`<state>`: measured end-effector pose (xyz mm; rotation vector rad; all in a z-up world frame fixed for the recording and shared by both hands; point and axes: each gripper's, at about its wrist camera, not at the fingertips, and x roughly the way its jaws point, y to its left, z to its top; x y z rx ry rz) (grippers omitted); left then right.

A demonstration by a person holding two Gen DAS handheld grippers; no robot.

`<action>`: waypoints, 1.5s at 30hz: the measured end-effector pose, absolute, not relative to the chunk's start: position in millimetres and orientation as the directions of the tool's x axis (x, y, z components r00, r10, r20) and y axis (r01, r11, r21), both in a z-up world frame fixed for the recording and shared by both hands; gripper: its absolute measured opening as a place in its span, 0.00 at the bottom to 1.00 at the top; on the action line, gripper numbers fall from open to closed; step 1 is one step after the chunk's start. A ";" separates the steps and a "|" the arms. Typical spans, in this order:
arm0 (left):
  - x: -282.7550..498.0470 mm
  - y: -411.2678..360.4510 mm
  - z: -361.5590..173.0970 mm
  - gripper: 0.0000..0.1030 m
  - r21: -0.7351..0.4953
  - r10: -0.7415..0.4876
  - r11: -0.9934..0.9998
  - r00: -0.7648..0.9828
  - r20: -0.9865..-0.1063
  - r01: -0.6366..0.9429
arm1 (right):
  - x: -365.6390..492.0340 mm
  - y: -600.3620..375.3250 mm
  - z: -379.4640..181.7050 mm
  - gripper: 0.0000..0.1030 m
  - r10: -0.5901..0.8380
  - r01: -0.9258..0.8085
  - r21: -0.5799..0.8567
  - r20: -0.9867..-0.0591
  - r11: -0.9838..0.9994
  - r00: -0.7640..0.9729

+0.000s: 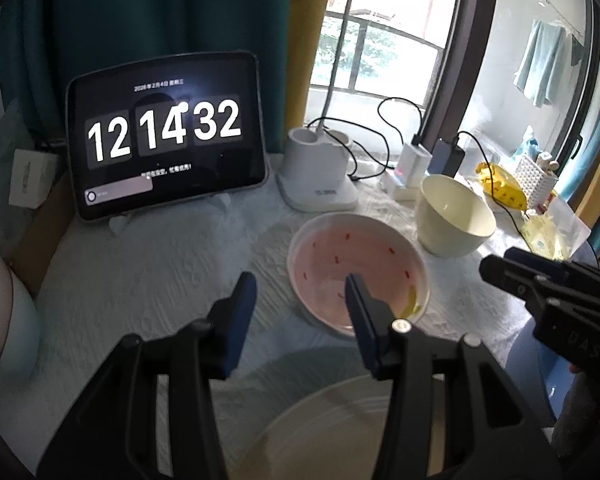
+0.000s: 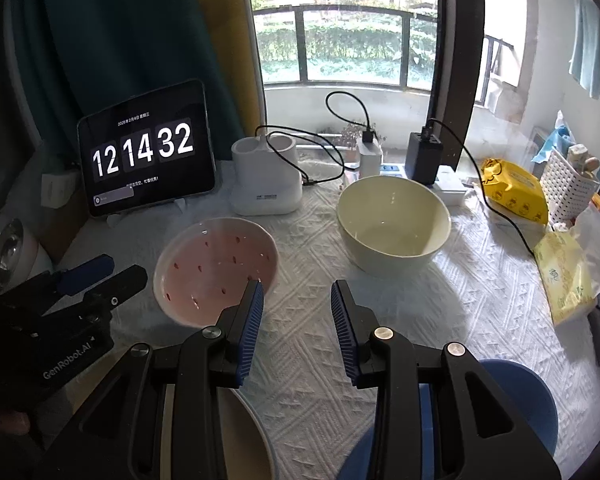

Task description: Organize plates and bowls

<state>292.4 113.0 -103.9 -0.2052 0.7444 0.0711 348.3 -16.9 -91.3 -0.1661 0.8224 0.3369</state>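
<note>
My left gripper (image 1: 300,300) hangs over a bench (image 2: 480,280) spread with a white textured cloth, its jaws partly open with nothing between them. My right gripper (image 2: 297,308) hangs alongside it, jaws likewise partly open with nothing in their grasp.

A pink shallow bowl (image 2: 216,268) with small red specks sits on the cloth near the middle of the bench. From the left wrist view it lies just beyond and partly behind my left gripper's right finger. A deeper cream bowl (image 2: 394,224) stands upright to its right, apart from it and closer to the window.

Nearer to me, a pale plate (image 1: 340,420) shows below my left gripper, blurred at the foot of the left wrist view. A blue dish (image 2: 532,400) lies under and to the right of my right gripper; whether it is a plate or a bowl I cannot tell.

At the back of the bench a tablet (image 2: 148,148) leans on its stand, showing a clock that reads 12 14 32. A white lamp base (image 2: 264,184) stands to its right, with chargers and black cables beyond. A yellow packet (image 2: 516,192) and a white basket (image 2: 568,184) lie at the far right edge.
</note>
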 end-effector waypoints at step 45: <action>335.7 124.4 -148.9 0.33 -0.207 -0.144 0.978 0.612 -0.778 -0.032 | 398.7 29.5 -165.3 0.29 0.204 -0.205 0.124 -0.877 0.971 0.436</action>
